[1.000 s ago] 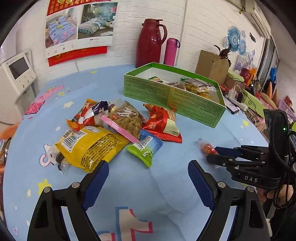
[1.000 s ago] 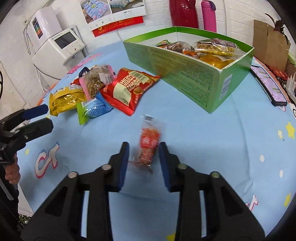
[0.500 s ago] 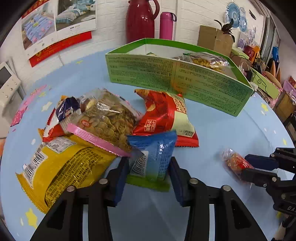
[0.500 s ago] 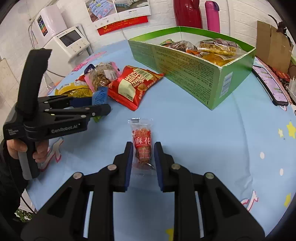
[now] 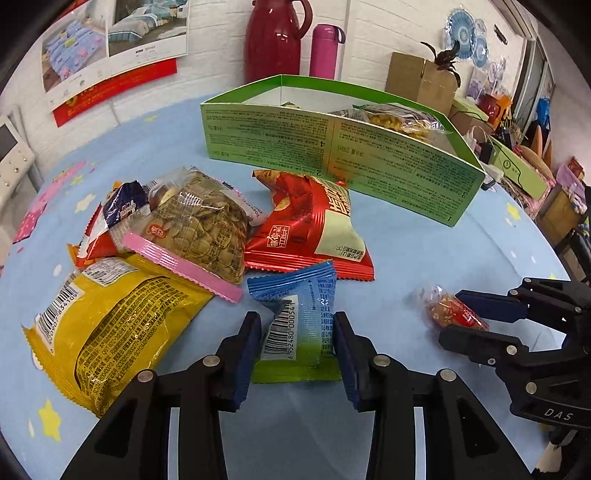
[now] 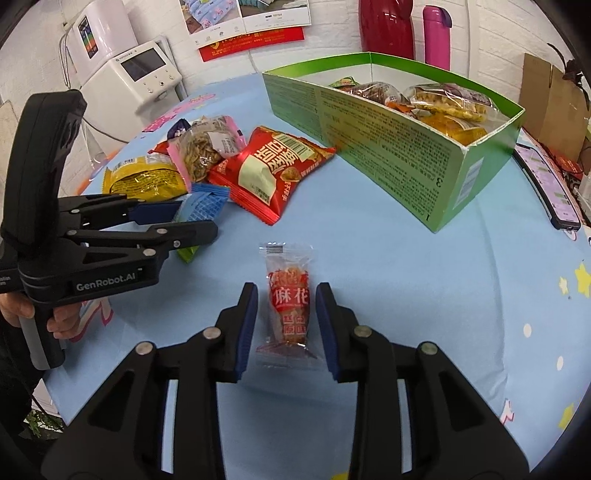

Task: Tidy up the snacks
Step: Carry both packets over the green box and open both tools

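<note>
While the blue-green packet lies on the desk between the fingers of the left tool, gripped at both sides, the right tool straddles the small red twist snack, gaps showing either side.

left tongs read "genrobot.ai", right tongs "das", twist snack "麻花".

White brick wall behind a blue-clothed table.
</note>
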A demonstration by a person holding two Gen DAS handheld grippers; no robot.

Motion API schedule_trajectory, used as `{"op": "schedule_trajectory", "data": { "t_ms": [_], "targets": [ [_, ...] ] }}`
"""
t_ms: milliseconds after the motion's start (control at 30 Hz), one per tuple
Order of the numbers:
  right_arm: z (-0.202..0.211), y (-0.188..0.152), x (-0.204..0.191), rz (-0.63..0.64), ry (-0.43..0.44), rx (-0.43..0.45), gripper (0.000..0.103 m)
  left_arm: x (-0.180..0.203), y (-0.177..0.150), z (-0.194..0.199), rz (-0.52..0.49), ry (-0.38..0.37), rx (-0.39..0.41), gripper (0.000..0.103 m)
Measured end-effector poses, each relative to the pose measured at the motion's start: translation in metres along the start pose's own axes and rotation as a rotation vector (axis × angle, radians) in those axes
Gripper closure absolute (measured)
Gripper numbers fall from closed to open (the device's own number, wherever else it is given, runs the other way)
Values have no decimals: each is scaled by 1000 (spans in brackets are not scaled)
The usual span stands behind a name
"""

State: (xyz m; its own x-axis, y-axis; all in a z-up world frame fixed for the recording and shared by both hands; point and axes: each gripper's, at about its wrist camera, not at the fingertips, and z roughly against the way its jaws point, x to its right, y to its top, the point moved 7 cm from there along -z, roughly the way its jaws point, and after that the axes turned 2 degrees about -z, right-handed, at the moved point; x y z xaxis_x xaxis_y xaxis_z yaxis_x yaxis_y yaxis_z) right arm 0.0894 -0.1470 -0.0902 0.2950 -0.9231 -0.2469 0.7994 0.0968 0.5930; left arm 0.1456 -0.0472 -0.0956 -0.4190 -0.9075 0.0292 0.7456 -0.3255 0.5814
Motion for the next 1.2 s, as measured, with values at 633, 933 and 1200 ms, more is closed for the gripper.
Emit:
{"op": "schedule_trajectory", "data": {
  "t_ms": [633, 933, 1200],
  "targets": [
    [82, 95, 41, -53, -41, 286, 81, 42, 123, 67, 42, -166, 218, 74],
    [57, 128, 86, -126, -73, 305, 81, 35, 179, 19, 96, -138, 186, 74],
    [28, 139, 99, -137, -75, 286, 80, 27, 190, -25, 103, -123, 122, 72]
  ]
}}
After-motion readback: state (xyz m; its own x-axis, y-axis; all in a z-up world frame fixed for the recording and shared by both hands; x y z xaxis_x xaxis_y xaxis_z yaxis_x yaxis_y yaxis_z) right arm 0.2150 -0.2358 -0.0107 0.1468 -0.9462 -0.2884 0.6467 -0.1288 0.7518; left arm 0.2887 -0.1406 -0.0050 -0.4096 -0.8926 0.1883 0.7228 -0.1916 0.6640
